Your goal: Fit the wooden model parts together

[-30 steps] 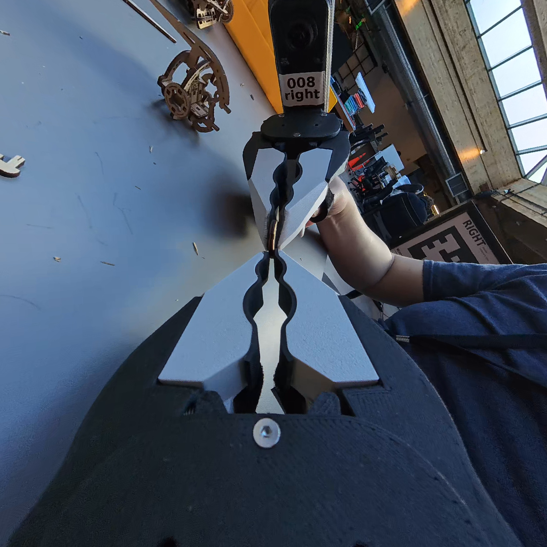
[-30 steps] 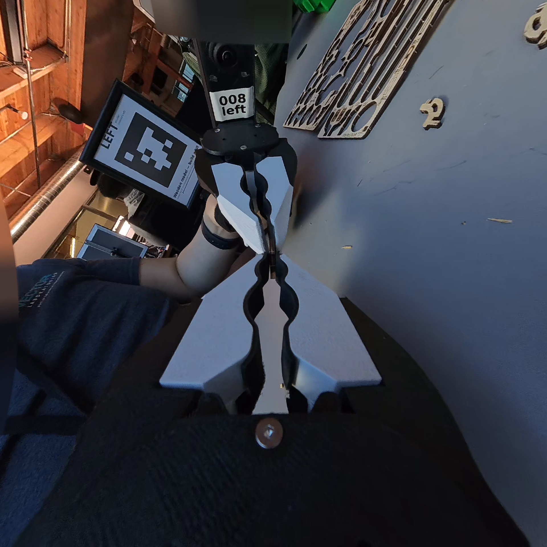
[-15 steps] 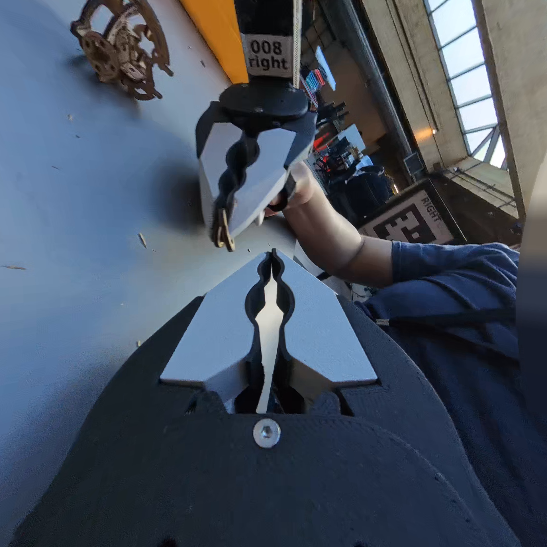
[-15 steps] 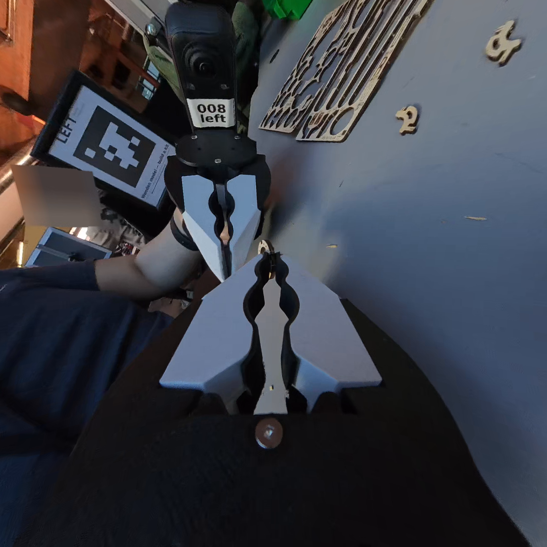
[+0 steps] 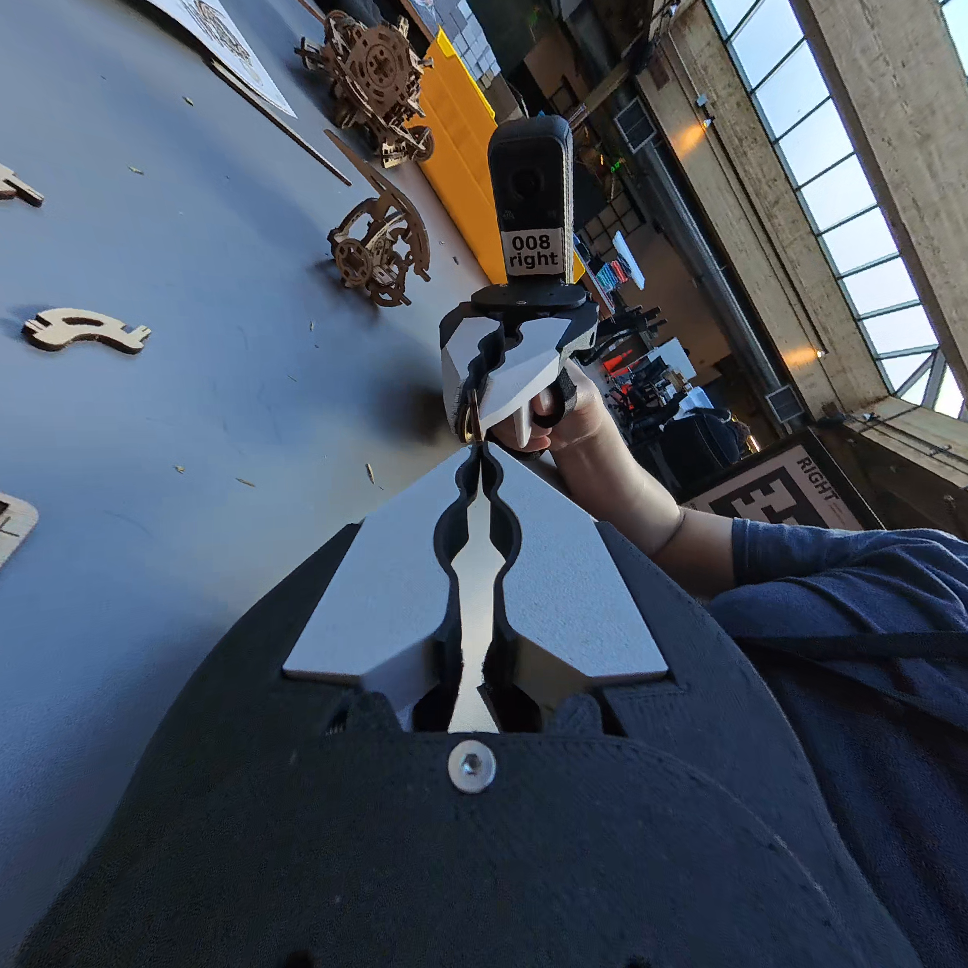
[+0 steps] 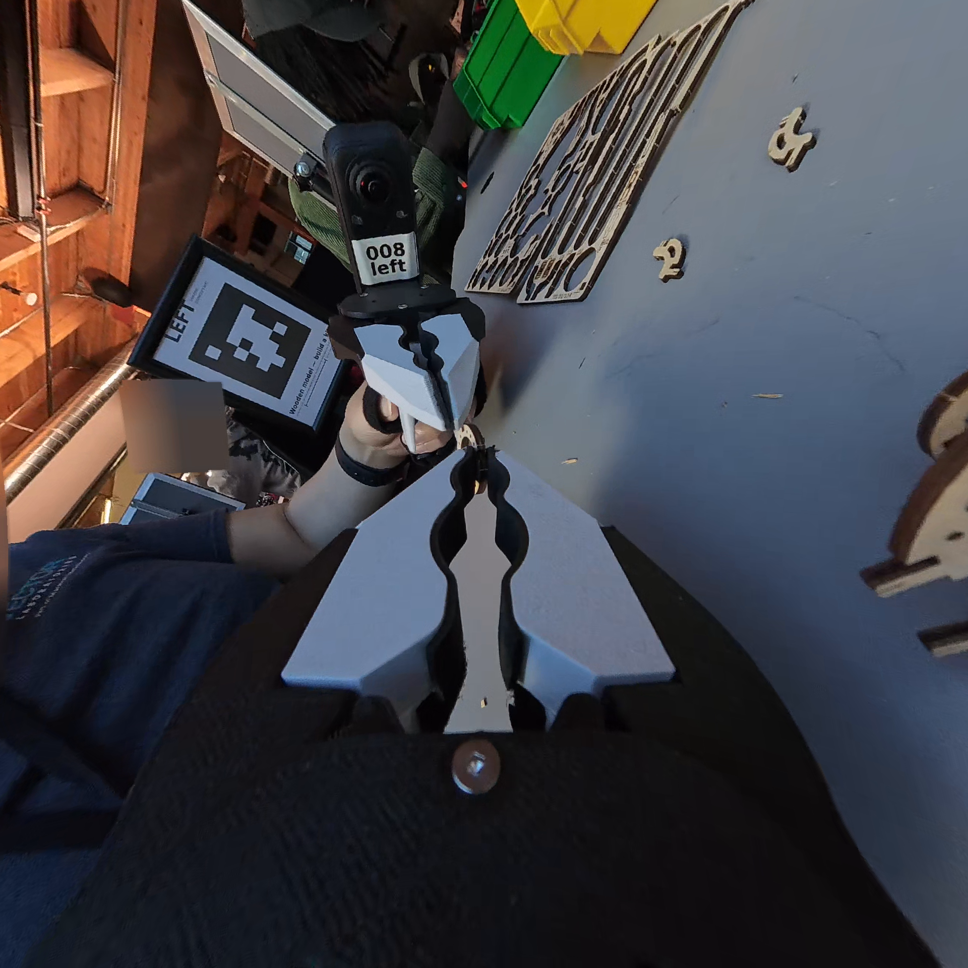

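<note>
With our right hand-held gripper (image 6: 475, 461) pinching a small wooden disc (image 6: 468, 436) at its tips and our left hand-held gripper (image 5: 480, 451) closed just beyond, seemingly empty, any sideways nudge above the tabletop (image 6: 759, 366) could flick it loose.

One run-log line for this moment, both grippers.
left gripper: shut, nothing visible in it | right gripper: shut on small round wooden part | tips facing, close, above grey table | parts not visibly joined

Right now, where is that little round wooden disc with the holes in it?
The wooden disc is pinched at the tips of the right gripper, in mid-air above the grey table, just below the left gripper.
</note>
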A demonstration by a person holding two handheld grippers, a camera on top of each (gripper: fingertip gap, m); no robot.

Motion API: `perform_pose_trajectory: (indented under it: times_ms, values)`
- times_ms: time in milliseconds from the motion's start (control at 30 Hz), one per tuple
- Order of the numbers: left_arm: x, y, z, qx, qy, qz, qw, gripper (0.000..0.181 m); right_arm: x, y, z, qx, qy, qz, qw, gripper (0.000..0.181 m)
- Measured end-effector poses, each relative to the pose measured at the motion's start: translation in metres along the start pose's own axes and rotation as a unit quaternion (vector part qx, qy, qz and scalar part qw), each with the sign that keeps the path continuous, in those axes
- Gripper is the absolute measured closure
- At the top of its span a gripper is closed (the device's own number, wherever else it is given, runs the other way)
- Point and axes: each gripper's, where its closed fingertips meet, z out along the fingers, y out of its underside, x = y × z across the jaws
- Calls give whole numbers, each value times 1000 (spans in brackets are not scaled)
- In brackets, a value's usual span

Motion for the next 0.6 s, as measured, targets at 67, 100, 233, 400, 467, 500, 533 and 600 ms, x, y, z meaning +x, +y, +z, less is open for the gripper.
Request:
perform_pose_trajectory:
  times_ms: [67, 100, 233, 400, 467, 500, 533, 600]
  values:
    - [-1, -3, -1, 12, -1, -5, 1000, 181, -1, -3, -2, 17, 4, -8, 1000, 181]
    - [-1, -3, 0, 13, -3, -5, 1000, 179, -2, -5, -4, 27, 5, -17, 999, 181]
    - [2, 3, 6, -2, -4, 4, 1000, 165, -4, -8, -5, 42, -1, -23, 999, 180]
    - [2, -1, 7, 17, -19, 14, 1000, 156, -10, -8, -5, 44, -24, -18, 999, 180]
    - [2, -3, 7, 21, -19, 18, 999, 152, -14, -11, -7, 53, -41, -13, 998, 180]
    - [3, -4, 7, 27, -16, 20, 999, 153, -18, -13, -8, 61, -62, -3, 996, 181]
    - [5, -6, 7, 33, -11, 23, 999, 153, -24, -16, -10, 71, -89, 14, 993, 180]
    - [8, -9, 6, 44, -3, 30, 999, 154, -39, -20, -15, 82, -158, 52, 983, 181]
